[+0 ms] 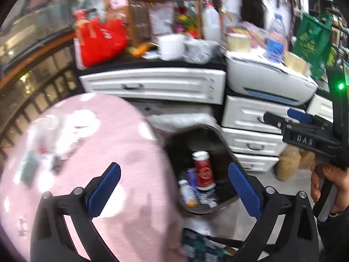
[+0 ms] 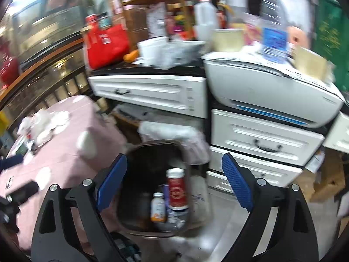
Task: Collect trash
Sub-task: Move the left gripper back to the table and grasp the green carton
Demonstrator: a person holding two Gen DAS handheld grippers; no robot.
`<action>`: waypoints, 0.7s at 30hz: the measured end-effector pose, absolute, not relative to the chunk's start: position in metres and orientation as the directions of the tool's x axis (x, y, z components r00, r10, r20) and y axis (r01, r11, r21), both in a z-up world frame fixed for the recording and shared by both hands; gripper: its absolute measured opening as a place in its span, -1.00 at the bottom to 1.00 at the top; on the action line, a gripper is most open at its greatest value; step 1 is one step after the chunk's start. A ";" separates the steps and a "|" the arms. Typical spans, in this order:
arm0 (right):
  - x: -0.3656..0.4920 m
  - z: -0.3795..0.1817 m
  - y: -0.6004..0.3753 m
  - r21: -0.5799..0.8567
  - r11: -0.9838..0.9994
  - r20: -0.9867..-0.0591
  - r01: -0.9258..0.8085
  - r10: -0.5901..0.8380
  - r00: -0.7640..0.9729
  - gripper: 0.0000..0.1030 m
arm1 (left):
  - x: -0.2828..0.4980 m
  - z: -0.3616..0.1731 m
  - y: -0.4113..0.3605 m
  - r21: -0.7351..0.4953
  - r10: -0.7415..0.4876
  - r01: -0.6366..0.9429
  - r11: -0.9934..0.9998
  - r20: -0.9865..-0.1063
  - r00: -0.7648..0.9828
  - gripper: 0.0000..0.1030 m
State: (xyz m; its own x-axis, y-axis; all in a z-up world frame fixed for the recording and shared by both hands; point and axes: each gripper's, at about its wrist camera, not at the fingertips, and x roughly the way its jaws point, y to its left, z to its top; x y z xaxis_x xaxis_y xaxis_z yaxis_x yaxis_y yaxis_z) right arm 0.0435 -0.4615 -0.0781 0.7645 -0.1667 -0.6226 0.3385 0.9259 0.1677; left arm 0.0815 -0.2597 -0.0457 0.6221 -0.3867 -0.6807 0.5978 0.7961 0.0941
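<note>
A dark trash bin point(image 1: 221, 136) point(image 2: 130, 152) stands on the floor beside a round table with a pink cloth point(image 1: 122, 144) point(image 2: 65, 152). Inside the bin lie a red can point(image 1: 202, 171) point(image 2: 177, 188), a small white-and-orange bottle point(image 2: 158, 207) point(image 1: 188, 194) and crumpled wrappers. White crumpled tissues point(image 2: 41, 122) point(image 1: 54, 135) and small litter lie on the tablecloth. My left gripper point(image 1: 174, 188) hangs open over the table edge and bin, with nothing between its blue pads. My right gripper point(image 2: 174, 182) point(image 1: 281, 118) is open above the bin, also holding nothing; a hand point(image 1: 327, 181) grips its handle.
White drawers point(image 2: 152, 91) and a white printer point(image 2: 272, 91) stand just behind the bin. The counter above holds a red bag point(image 1: 102, 41), a water bottle point(image 2: 273, 32), jugs and boxes. A green bag point(image 1: 312, 41) hangs at right. Grey floor point(image 2: 218, 229) lies around the bin.
</note>
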 end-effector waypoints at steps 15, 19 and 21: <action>0.113 -0.060 -0.319 0.158 0.986 -0.614 -0.061 0.146 0.775 0.72 | 0.125 -0.020 -0.098 0.093 -0.209 0.358 0.929 -0.667 0.715 0.89; 0.129 -0.059 -0.287 0.140 0.980 -0.619 -0.140 0.197 0.760 0.72 | 0.137 -0.028 -0.051 0.109 -0.122 0.261 0.959 -0.673 0.729 0.89; 0.137 -0.059 -0.274 0.143 0.975 -0.625 -0.172 0.224 0.748 0.72 | 0.144 -0.031 -0.028 0.108 -0.096 0.227 0.968 -0.676 0.731 0.89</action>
